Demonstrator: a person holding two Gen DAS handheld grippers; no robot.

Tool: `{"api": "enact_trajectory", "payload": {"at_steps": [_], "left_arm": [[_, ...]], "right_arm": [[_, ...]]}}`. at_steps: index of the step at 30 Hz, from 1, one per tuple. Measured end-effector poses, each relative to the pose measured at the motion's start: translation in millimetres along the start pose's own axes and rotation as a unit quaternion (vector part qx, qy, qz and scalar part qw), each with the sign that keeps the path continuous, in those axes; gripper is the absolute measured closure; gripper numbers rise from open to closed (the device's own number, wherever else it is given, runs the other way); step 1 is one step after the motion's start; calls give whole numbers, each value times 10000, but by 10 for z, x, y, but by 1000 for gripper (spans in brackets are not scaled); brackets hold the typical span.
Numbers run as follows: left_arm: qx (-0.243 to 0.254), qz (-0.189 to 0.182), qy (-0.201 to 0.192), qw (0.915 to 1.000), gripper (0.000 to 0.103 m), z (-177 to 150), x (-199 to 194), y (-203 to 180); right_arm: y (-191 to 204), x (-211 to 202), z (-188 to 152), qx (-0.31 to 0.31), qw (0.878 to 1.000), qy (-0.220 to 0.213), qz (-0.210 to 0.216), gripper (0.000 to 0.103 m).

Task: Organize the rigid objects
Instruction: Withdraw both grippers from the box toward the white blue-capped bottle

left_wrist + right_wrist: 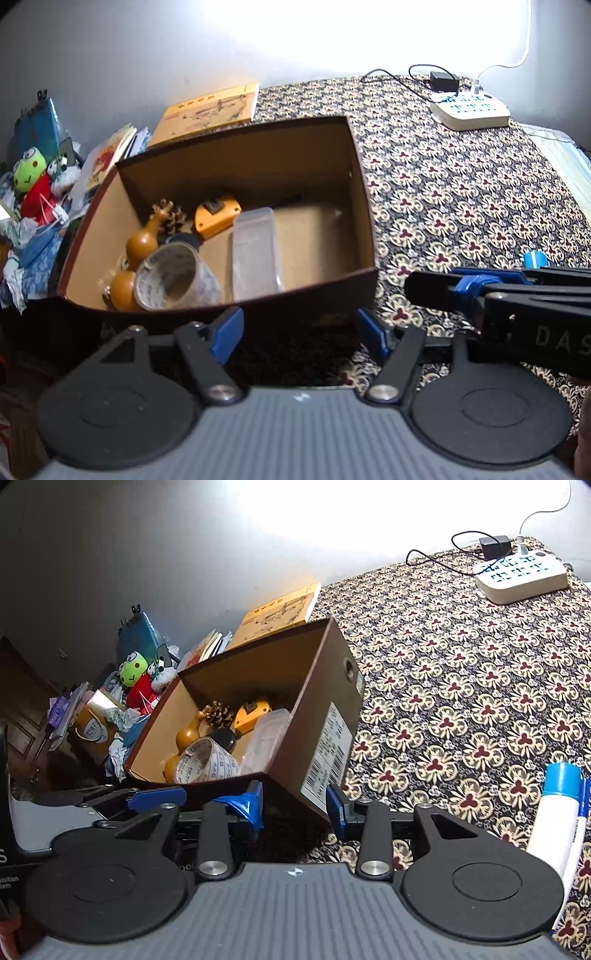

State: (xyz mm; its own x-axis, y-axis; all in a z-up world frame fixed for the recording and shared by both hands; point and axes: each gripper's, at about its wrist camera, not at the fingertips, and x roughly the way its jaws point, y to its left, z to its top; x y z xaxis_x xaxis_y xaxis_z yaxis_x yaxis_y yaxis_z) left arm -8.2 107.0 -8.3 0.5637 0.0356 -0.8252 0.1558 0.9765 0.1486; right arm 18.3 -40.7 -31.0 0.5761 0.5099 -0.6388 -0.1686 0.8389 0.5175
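An open brown cardboard box point(364, 206) stands on the patterned cloth. Inside lie a tape roll point(173, 282), a wooden gourd point(142, 243), a pine cone point(170, 216), a yellow tape measure point(218, 216) and a clear plastic case point(255, 254). My left gripper point(300, 332) is open just in front of the box's near wall, with nothing between its fingers. My right gripper point(295, 806) is also open and empty, at the box's near right corner point(317, 760). A white tube with a blue cap point(554, 819) and a blue pen point(578, 834) lie right of it.
A white power strip point(524, 578) with a black charger point(495, 546) and cables sits at the far right. A yellow book point(210, 110) leans behind the box. Plush toys point(31, 184), papers and clutter pile up left of the box. Patterned cloth point(461, 686) spreads to the right.
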Motion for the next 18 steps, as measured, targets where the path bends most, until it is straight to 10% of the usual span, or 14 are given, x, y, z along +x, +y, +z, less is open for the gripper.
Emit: {"api": "enact_trajectory", "payload": {"at_steps": [18], "left_arm": [[111,40,429,9990,34,-156,131,-532]], "right_arm": [[-509,-127,-194,332,9988,366,-24,82]]}}
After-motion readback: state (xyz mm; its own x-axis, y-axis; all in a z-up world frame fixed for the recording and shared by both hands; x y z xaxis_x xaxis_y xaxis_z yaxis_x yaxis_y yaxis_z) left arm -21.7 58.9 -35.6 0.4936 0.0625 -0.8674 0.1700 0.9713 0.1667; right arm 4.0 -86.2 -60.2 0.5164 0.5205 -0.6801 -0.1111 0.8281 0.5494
